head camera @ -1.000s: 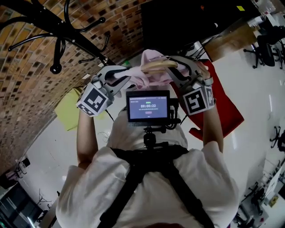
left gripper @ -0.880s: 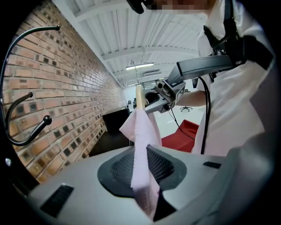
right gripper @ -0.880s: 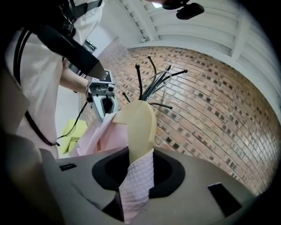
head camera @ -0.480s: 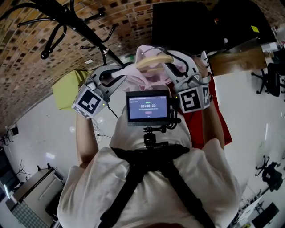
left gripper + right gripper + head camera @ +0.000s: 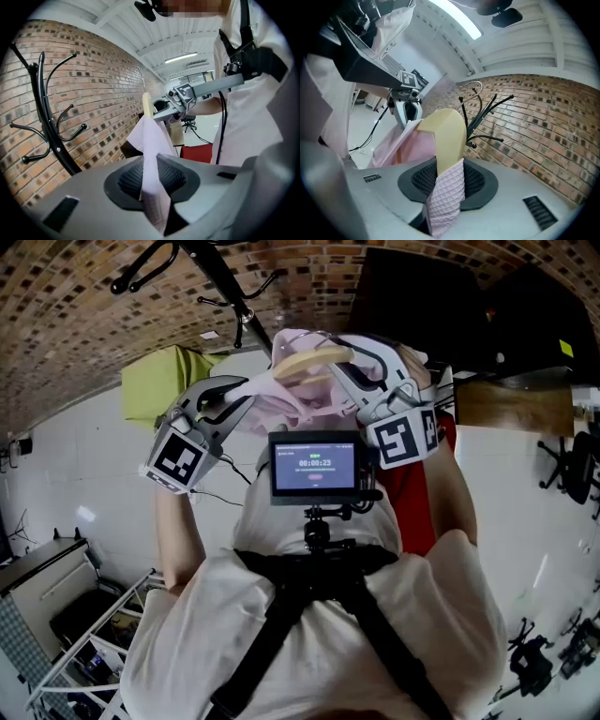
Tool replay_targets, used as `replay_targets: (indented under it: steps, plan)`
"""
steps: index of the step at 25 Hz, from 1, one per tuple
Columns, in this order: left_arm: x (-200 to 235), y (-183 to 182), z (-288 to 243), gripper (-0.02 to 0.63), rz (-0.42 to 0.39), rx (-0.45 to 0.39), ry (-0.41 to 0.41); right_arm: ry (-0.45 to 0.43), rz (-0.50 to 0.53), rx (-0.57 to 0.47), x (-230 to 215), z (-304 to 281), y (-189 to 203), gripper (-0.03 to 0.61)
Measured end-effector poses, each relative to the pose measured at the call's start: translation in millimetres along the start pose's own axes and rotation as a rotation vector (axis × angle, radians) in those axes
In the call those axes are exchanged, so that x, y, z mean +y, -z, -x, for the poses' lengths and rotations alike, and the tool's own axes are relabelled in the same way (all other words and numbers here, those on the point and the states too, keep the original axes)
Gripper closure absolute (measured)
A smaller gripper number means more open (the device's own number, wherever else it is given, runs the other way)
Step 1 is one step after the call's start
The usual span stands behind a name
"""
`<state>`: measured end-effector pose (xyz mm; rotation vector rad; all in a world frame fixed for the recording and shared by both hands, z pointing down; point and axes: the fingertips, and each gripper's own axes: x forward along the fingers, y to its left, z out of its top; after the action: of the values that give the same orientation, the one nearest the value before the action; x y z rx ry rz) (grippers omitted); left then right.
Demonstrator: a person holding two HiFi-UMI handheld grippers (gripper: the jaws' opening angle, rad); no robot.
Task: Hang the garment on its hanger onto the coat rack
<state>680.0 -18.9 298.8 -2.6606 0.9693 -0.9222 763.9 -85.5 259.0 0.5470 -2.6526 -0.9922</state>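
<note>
A pink garment (image 5: 281, 407) hangs on a pale wooden hanger (image 5: 309, 360), held up in front of the person's chest. My left gripper (image 5: 249, 396) is shut on a fold of the pink fabric (image 5: 152, 154). My right gripper (image 5: 339, 369) is shut on the hanger's end (image 5: 447, 136), which is wrapped in waffle-textured pink cloth (image 5: 445, 197); its jaws have opened slightly within the last second, with the hanger end still between them. The black coat rack (image 5: 225, 282) stands by the brick wall beyond the hanger. Its hooks (image 5: 47, 122) are bare.
A yellow-green cloth (image 5: 164, 381) lies on the floor at the left and a red cloth (image 5: 412, 507) at the right. A dark panel (image 5: 422, 296) and a wooden desk (image 5: 511, 404) stand at the right. A small monitor (image 5: 317, 465) sits on the chest rig.
Both grippers have carried the hanger and garment up and to the left in the head view. The view has swung, and the coat rack now sits at the top edge, near the hanger.
</note>
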Motion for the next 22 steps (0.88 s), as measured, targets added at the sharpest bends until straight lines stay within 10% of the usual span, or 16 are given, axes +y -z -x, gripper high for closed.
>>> replay_targets:
  steps: [22]
  plan:
    - [63.5, 13.4, 101.2, 0.503, 0.002, 0.016, -0.367, -0.053, 0.052, -0.118, -11.7, -75.4, -79.3, 0.476]
